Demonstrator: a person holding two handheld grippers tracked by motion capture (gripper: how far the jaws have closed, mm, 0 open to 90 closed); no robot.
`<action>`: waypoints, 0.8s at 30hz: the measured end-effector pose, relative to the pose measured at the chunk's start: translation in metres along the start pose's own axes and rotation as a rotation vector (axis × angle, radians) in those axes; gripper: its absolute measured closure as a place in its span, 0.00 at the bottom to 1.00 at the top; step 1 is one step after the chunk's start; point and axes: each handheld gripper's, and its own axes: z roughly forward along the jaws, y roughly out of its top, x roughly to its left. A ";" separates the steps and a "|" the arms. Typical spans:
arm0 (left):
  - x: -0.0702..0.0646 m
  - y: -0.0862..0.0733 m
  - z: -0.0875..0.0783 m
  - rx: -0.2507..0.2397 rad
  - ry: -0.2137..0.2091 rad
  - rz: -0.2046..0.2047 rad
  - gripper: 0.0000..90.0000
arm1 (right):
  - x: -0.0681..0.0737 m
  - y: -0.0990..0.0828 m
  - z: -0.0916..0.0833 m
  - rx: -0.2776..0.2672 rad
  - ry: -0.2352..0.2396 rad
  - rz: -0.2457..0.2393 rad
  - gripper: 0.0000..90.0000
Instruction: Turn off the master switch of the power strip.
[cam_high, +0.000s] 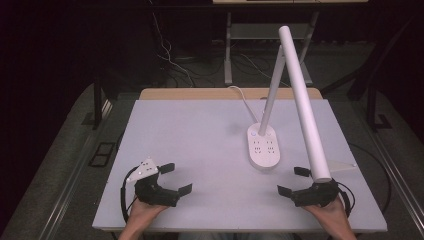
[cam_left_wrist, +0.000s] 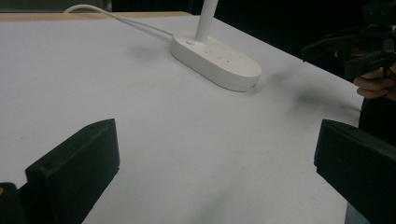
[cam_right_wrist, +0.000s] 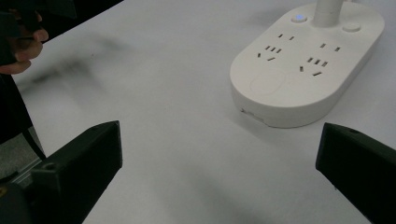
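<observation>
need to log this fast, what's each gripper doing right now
left gripper: open, holding nothing, near the white table's front edge.
right gripper: open, holding nothing, just short of the white oval lamp base.

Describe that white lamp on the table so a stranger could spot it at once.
On the white table, look right of centre for the desk lamp. Its oval base carries rows of plug sockets, and a long white tube head slants up over the right gripper. A white cord trails back.
</observation>
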 end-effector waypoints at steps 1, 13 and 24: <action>0.000 0.000 0.000 0.000 0.000 0.000 0.00 | 0.000 0.000 0.000 0.002 -0.001 -0.002 0.00; -0.001 0.000 0.000 0.006 -0.006 -0.002 0.00 | -0.001 -0.001 0.001 0.017 -0.003 -0.002 0.00; 0.001 0.002 0.000 0.026 -0.011 -0.002 0.00 | -0.003 -0.002 -0.001 0.019 -0.004 0.001 0.00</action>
